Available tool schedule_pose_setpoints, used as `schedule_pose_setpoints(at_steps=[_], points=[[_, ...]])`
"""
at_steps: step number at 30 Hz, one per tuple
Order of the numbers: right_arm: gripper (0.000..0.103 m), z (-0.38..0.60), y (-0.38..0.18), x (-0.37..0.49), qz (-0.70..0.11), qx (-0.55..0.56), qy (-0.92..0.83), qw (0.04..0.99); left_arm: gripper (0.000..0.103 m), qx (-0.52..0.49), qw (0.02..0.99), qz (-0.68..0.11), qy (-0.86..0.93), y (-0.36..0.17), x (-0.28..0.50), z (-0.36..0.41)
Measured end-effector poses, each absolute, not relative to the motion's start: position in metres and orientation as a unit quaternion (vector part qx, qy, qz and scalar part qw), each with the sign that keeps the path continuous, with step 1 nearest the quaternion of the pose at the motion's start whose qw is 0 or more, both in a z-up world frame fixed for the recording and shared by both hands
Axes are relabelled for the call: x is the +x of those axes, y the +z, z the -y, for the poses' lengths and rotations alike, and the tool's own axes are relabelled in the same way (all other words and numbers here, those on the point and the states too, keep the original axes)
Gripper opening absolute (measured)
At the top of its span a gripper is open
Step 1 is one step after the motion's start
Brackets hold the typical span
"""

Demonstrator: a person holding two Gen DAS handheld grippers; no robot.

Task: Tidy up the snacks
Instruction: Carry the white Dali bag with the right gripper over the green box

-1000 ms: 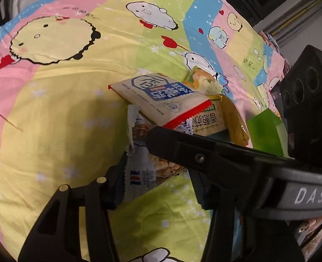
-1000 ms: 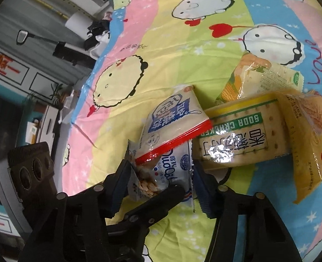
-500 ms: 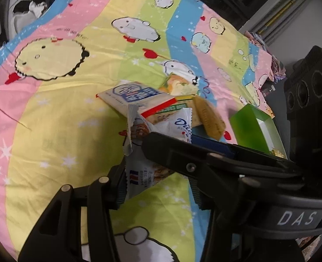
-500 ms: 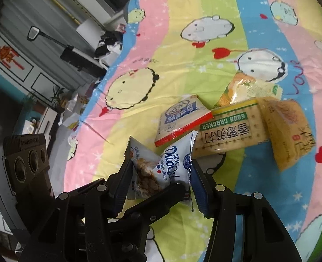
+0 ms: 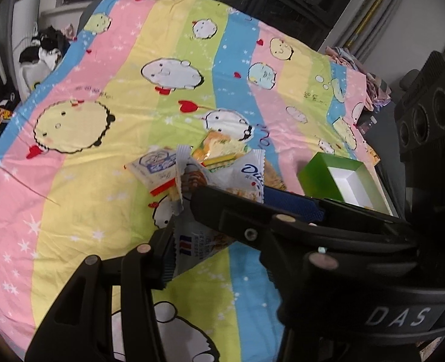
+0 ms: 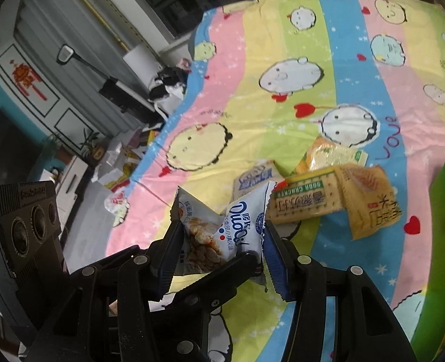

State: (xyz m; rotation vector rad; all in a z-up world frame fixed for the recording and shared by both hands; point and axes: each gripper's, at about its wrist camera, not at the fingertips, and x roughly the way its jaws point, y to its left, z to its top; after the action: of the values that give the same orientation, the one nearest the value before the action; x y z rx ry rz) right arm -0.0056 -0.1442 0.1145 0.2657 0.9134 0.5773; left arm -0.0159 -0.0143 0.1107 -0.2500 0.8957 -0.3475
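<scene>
The green box (image 5: 322, 178) sits open at the bedspread's (image 5: 96, 187) edge — its white inside bare where it shows. Both the left gripper (image 5: 213, 235) and right gripper (image 6: 219, 250), angled downward, clamp one white snack packet (image 6: 222, 235) lifted above the bedspread. The yellow pack (image 6: 307, 202) lying beyond reads "SODA CRACKER".

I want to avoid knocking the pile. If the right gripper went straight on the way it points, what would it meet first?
Probably the soda cracker pack, just beyond the white snack bag that the right gripper holds. The blue-and-white pack lies close beside it, and depth is unclear, so either might be touched first.
</scene>
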Motion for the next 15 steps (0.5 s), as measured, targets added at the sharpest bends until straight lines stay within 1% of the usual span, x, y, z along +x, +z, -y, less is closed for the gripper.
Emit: schedule_pose_setpoints(at_steps=[15], points=[[0.055, 0.176, 0.159, -0.026, -0.374, 0.135, 0.274, 0.875, 0.047, -0.084, 0.901, -0.384, -0.182, 0.159, -0.028, 0.044]])
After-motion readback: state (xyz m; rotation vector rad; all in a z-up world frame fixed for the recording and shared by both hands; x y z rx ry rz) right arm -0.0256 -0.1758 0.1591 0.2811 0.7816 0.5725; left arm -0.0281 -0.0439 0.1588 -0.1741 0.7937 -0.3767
